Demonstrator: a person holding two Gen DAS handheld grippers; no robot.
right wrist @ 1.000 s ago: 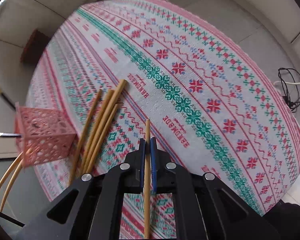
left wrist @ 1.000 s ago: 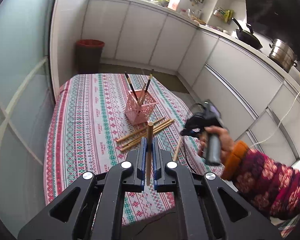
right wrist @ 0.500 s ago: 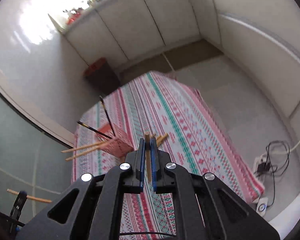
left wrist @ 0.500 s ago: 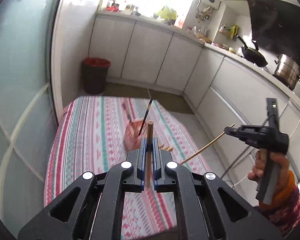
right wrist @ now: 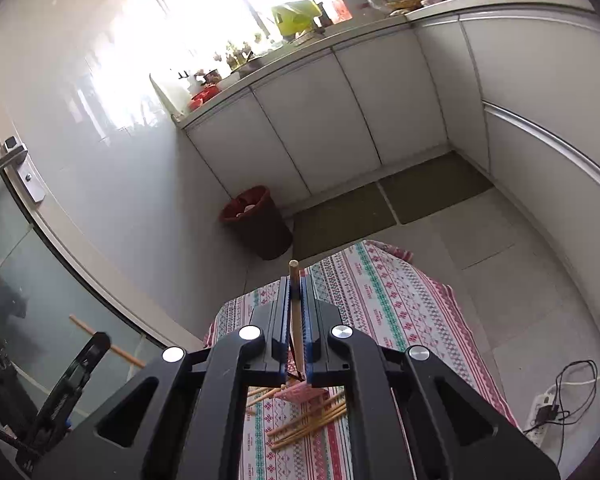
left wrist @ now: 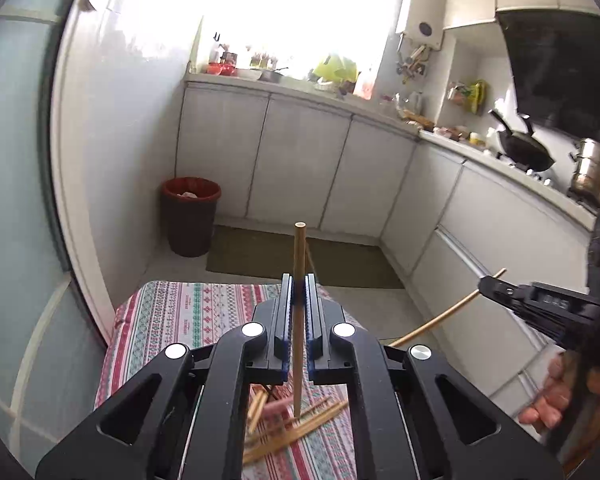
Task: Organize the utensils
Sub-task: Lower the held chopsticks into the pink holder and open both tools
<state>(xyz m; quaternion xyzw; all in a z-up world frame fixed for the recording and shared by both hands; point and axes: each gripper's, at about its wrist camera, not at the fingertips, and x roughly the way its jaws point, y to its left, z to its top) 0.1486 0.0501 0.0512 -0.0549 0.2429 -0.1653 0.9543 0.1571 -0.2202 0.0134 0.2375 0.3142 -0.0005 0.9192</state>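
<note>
My left gripper [left wrist: 299, 280] is shut on a wooden chopstick [left wrist: 299, 256] that stands upright between the jaws, high above the table. My right gripper [right wrist: 298, 282] is shut on another wooden chopstick [right wrist: 294, 280]. The right gripper also shows in the left wrist view [left wrist: 485, 282], its chopstick [left wrist: 440, 320] slanting down to the left. The left gripper shows in the right wrist view [right wrist: 100, 340]. The pink basket [right wrist: 302, 394] stands on the table below, partly hidden by the jaws. Several loose chopsticks [right wrist: 308, 424] lie beside it, and they show in the left wrist view [left wrist: 296, 428].
The table has a patterned red and green cloth [right wrist: 384, 304]. A red bin [left wrist: 190, 216] stands on the floor by the white cabinets [left wrist: 300, 160]. A power strip with cables [right wrist: 552, 408] lies on the floor at the right. A glass door [right wrist: 16, 264] is at the left.
Both grippers have risen and tilted up with their chopsticks, so the table and basket have dropped low in both views. Both stay shut.
</note>
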